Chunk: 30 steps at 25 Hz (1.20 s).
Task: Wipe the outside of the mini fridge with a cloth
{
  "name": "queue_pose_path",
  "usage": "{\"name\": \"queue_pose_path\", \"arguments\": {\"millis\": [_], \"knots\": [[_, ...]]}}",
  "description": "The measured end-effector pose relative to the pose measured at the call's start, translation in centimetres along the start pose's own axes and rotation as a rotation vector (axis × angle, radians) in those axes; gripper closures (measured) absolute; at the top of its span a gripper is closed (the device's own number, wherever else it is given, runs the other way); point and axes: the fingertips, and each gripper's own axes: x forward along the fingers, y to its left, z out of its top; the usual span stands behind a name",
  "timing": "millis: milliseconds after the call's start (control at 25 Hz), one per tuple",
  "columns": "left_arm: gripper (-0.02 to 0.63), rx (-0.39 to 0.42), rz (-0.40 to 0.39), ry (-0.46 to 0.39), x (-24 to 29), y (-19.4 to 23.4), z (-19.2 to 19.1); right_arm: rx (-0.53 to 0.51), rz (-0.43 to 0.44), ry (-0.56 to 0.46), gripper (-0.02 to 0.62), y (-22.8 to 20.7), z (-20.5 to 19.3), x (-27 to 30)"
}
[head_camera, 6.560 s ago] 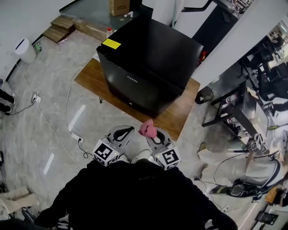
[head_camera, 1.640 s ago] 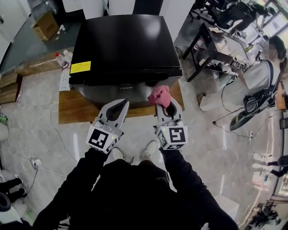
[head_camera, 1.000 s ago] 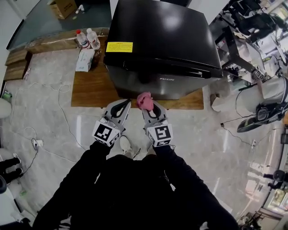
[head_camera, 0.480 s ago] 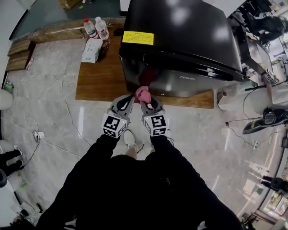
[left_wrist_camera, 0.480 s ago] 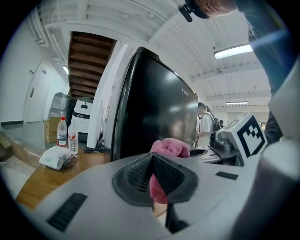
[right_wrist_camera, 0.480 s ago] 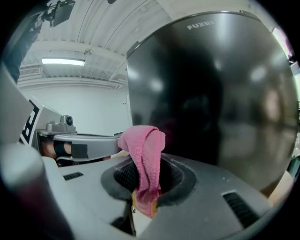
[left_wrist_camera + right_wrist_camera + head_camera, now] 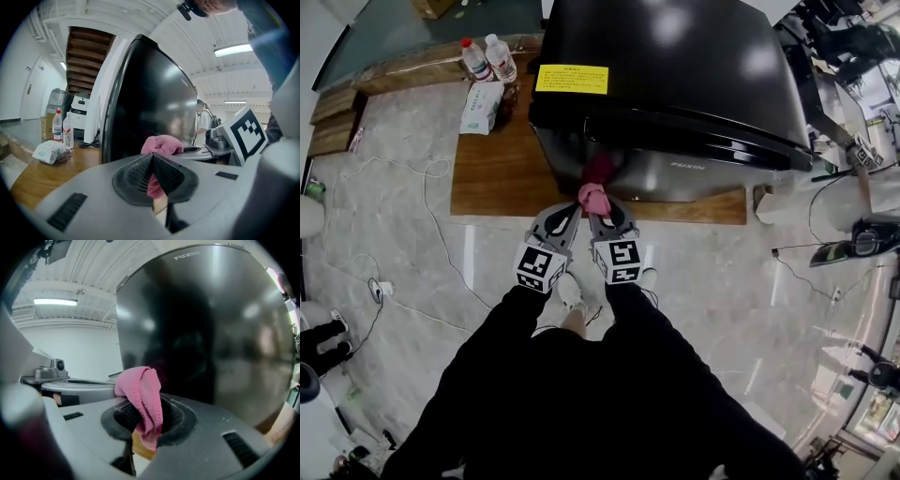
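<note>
- Two clear bottles (image 7: 470, 58) (image 7: 500, 56) stand upright at the far left corner of the low wooden counter (image 7: 492, 178). I cannot tell how full they are.
- A white soft packet (image 7: 476, 94) lies just beside them, nearer the person.
- The black mini fridge (image 7: 675, 66) stands upright on the same counter and takes up most of it. A yellow label (image 7: 571, 79) sits at the front left corner of its top.
- The counter rests on a glossy grey stone-look floor (image 7: 394, 234), with white cables (image 7: 431, 234) trailing over it to the left. Desks and clutter fill the room's right side.
- The fridge's glossy door faces the person, and its longer side runs left to right in the head view.
- The right tongs (image 7: 596, 210) are clamped on a bunched pink cloth (image 7: 592, 198). A fold of it runs up over the tips and down between the pads.
- The cloth is at the lower left part of the door, near the counter's front edge. I cannot tell whether it touches the door.
- The left tongs (image 7: 570, 210) have their tips pressed together with nothing gripped. They sit just beside the cloth.
</note>
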Motion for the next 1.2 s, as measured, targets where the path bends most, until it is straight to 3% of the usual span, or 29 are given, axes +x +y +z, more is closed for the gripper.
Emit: {"name": "queue_pose_path", "arguments": {"millis": [400,520,680,1000,1200], "knots": [[0.600,0.042,-0.077,0.017,4.3,-4.9,0.2,0.001,-0.036,0.007,0.513,-5.0,-0.2,-3.1],[0.600,0.068,-0.115,0.018,5.7,-7.3,0.0,0.039,-0.101,-0.007,0.560,-8.5,-0.2,-4.6],[0.600,0.064,-0.115,0.027,7.6,-8.7,-0.1,-0.022,-0.066,0.003,0.571,-10.5,0.0,-5.5],[0.600,0.055,-0.145,0.033,11.0,-12.5,0.0,0.077,-0.151,-0.015,0.577,-15.9,-0.3,-8.6],[0.600,0.051,-0.176,0.043,13.7,-15.3,-0.3,0.159,-0.254,-0.006,0.578,-20.8,-1.4,-10.9]]}}
